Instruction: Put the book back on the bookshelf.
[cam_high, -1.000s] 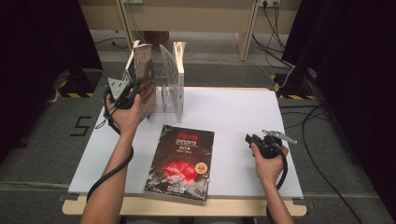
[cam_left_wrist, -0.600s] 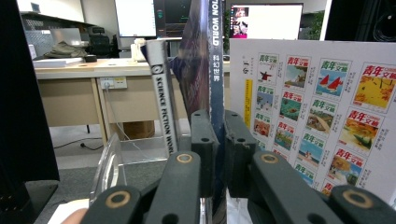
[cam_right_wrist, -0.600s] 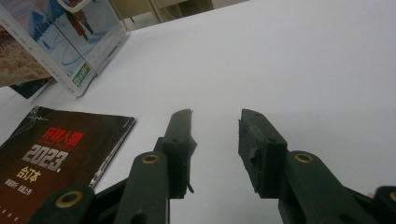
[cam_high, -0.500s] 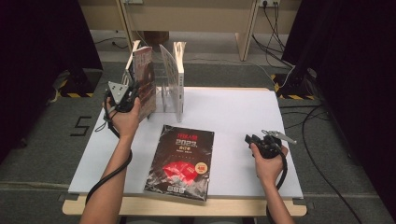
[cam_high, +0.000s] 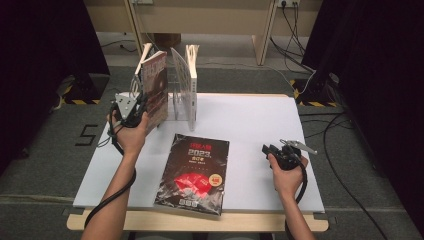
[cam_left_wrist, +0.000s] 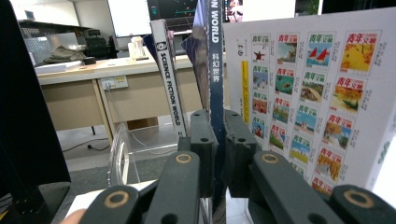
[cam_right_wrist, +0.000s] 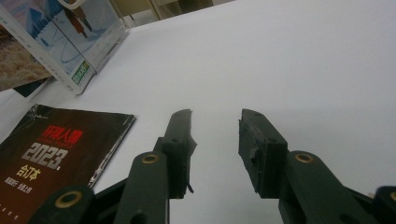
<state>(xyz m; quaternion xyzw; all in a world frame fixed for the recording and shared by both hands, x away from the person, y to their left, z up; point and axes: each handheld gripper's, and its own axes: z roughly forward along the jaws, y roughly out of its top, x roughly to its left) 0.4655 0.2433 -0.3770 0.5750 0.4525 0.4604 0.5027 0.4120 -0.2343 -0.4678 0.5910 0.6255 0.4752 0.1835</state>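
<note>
White table (cam_high: 250, 125) under both hands, grey floor and dark curtains around.

Left gripper (cam_left_wrist: 218, 140) at the far left corner: fingers (cam_left_wrist: 201, 140) pressed onto the blue spine of an upright magazine (cam_left_wrist: 215, 60), thin spine caught between both pads, jaws nearly together. Just left of those fingers, a second upright spine reading "SCIENCE FICTION WORLD" (cam_left_wrist: 169, 74); just right, a large page of small colour covers (cam_left_wrist: 317, 93). Seen from above, left gripper (cam_high: 131, 107) at the near edge of a leaning magazine (cam_high: 155, 85) in a clear rack (cam_high: 176, 85), with a white book (cam_high: 192, 85) standing further right in the same rack.

Right gripper (cam_right_wrist: 215, 140) low over bare table at the right: fingers (cam_right_wrist: 180, 140) spread apart, nothing between them. Off to their left, a black magazine with red print (cam_right_wrist: 51, 149) lying flat; beyond it, the foot of the rack. From above, right gripper (cam_high: 280, 152) well apart from the flat magazine (cam_high: 195, 172) at the table's middle.
</note>
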